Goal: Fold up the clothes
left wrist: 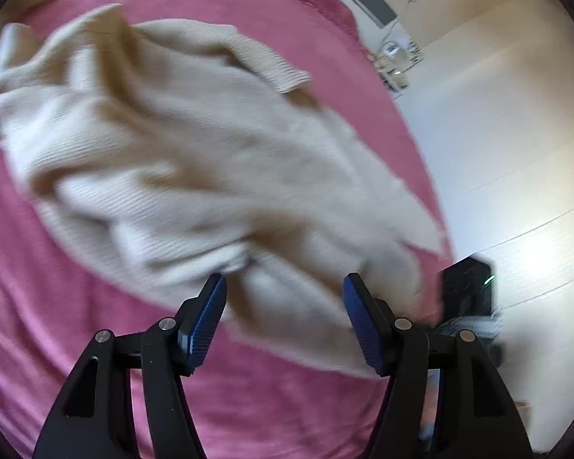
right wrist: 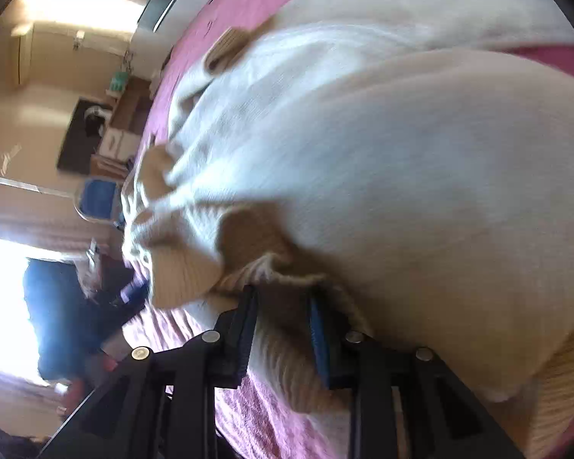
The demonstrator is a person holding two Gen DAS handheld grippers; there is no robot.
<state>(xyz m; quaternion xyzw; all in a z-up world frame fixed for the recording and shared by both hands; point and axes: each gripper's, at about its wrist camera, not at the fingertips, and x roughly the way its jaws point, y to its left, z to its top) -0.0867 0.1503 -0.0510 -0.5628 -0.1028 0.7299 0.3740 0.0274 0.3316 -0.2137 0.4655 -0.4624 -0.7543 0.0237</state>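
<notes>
Two grippers — left gripper (left wrist: 285, 298) spread wide over cream sweater (left wrist: 195, 145), right gripper (right wrist: 283, 306) pinching its hem.

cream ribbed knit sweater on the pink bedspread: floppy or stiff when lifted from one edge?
Probably floppy: the cream ribbed knit sweater lies in deep soft folds on the pink bedspread. It likely sags and trails, since it bunches where the right gripper pinches its ribbed hem. The knit texture probably grips the pads rather than slipping.

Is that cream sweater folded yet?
Not yet. The sweater lies rumpled on the pink bedspread, one edge pinched in the right gripper.
</notes>
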